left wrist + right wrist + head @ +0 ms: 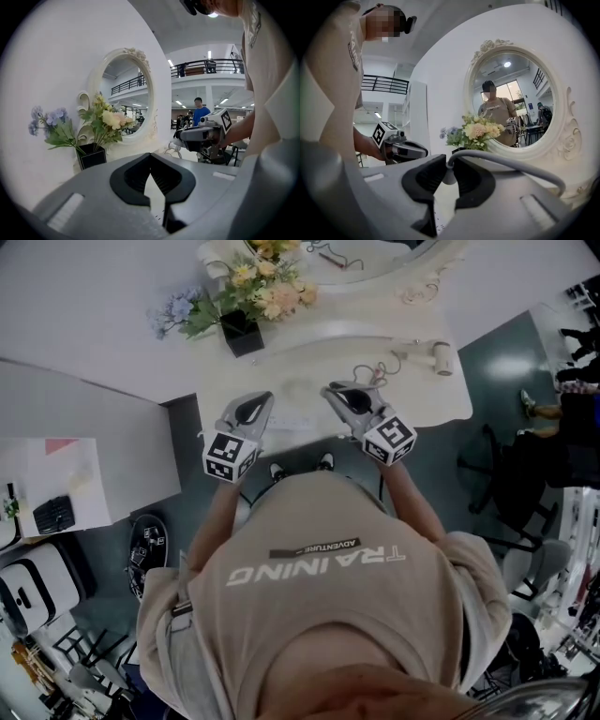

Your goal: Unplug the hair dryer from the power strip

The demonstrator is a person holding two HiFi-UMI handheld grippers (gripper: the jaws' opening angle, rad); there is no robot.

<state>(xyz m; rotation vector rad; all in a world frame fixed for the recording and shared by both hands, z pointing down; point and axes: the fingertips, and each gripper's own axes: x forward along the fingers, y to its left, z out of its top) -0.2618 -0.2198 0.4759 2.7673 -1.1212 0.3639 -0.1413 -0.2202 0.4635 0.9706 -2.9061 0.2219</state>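
My right gripper (448,165) is shut on a small white plug (449,176), and its grey cord (511,164) arcs away to the right. In the head view this gripper (335,392) hovers over the white table's (427,404) near half. The cord (371,375) loops toward the white hair dryer (441,356) lying at the table's right. My left gripper (150,158) has its jaw tips touching with nothing between them. It hangs level with the right one (186,137), a short way to its left (262,399). A pale flat shape between the two grippers may be the power strip (292,420); I cannot tell.
A black vase of yellow and blue flowers (246,298) stands at the table's back left, in front of an oval white-framed mirror (511,98) on the wall. A grey cabinet (84,437) adjoins the table's left side. Chairs (511,474) stand to the right.
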